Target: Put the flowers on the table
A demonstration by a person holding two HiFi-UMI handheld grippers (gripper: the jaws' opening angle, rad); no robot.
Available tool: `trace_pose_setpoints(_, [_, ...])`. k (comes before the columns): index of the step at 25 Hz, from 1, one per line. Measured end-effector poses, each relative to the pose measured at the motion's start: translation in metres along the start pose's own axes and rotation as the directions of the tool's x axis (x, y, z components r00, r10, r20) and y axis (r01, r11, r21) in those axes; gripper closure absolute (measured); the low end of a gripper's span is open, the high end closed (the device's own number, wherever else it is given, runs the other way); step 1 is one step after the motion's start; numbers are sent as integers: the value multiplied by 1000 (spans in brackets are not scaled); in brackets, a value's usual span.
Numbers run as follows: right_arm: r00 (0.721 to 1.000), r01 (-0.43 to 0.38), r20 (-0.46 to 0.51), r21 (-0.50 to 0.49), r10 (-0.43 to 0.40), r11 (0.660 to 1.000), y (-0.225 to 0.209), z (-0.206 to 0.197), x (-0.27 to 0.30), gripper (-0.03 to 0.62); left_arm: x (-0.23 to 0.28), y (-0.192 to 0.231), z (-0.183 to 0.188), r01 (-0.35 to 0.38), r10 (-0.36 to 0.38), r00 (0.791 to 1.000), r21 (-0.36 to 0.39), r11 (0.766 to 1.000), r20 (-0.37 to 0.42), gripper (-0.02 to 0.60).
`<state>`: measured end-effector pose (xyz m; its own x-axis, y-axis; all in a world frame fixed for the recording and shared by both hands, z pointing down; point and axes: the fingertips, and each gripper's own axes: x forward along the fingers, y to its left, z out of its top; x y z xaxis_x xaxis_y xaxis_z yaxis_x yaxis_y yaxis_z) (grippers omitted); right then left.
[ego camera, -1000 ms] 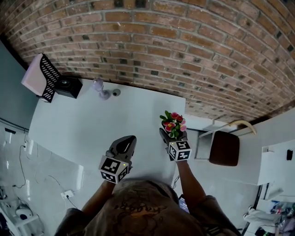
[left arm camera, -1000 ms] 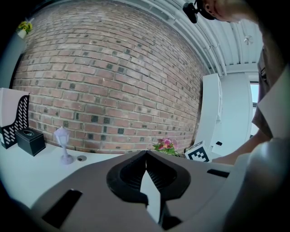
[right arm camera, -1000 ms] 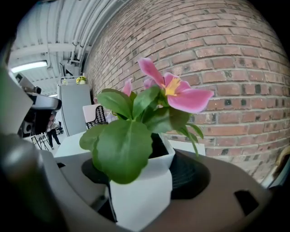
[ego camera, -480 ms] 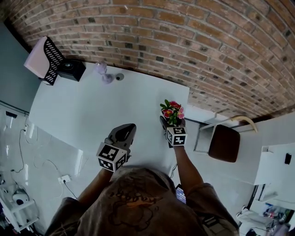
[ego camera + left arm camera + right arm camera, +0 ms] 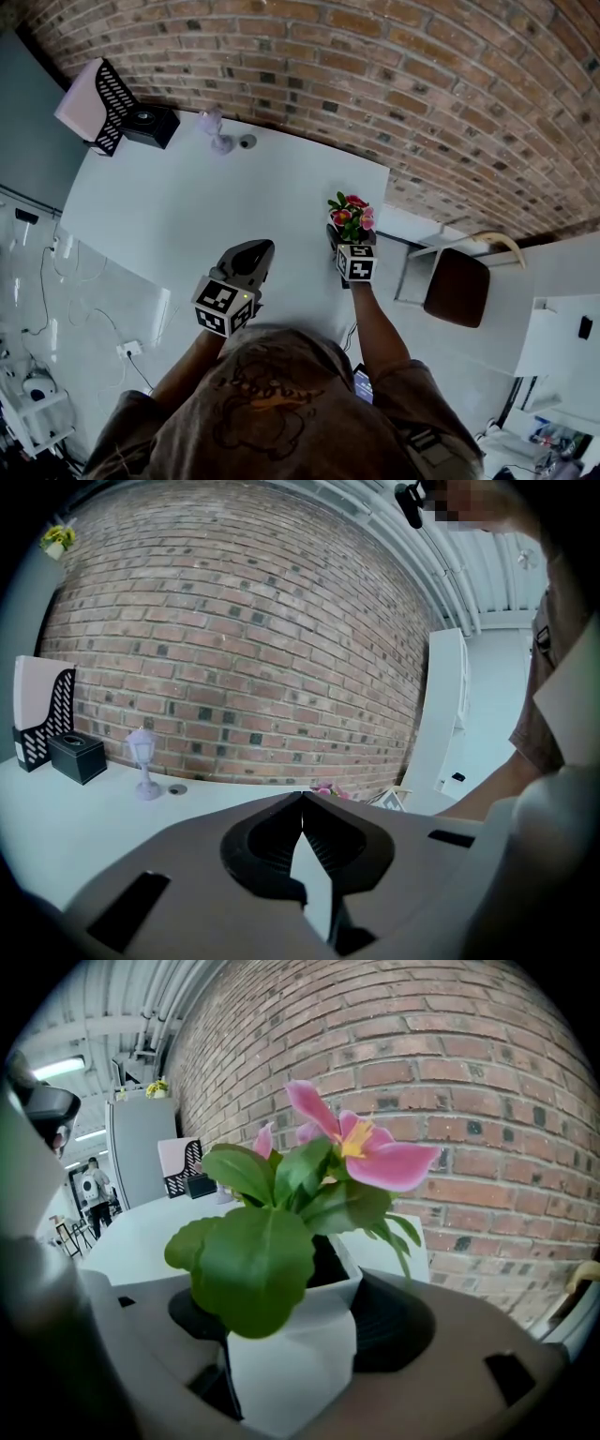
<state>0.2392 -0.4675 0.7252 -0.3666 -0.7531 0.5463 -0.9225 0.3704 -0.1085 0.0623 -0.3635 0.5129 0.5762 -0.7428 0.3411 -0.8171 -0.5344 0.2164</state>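
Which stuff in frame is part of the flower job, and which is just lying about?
Job: flower pot, gripped in the right hand-held gripper; white table, where it goes.

Lying about: mesh file rack, black box and purple lamp at the table's far edge; chair beside the table. The left hand-held gripper is shut and empty.

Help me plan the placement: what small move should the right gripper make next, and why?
Probably lower the right gripper straight down: its jaws clamp the white flower pot, which seems to hang above the table near its right edge.
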Motion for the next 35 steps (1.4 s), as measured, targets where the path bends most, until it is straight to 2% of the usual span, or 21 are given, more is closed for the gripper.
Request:
trace_pose_setpoints(4, [1000,3,-5,-19,-3,1000,1,-2,2,241,-3,-1,-3,-1,1,1000,-4,1000,-19,560])
trace_pose_setpoints(13, [1000,-5,0,-23,5,1000,4,-2,1,249,-7,-1,-3,-13,13,1000,-16,1000,2,560])
trace_pose_setpoints(17, [1000,-16,6,-12,16,1000,6,-1,-1,218,-9,-3,-4,-7,7,1000,-21,1000,3,560])
trace_pose_setpoints(22, [1000,-10,16,-2,10,1000,5,3,-11,198,-12,-9,-9,25,-25,999,-24,999,-25,560])
trace_pose_setpoints(35, [995,31,89,37,-35,999,6,21,-74,188,-9,-18,-5,109,-109,994,-16,994,20,560])
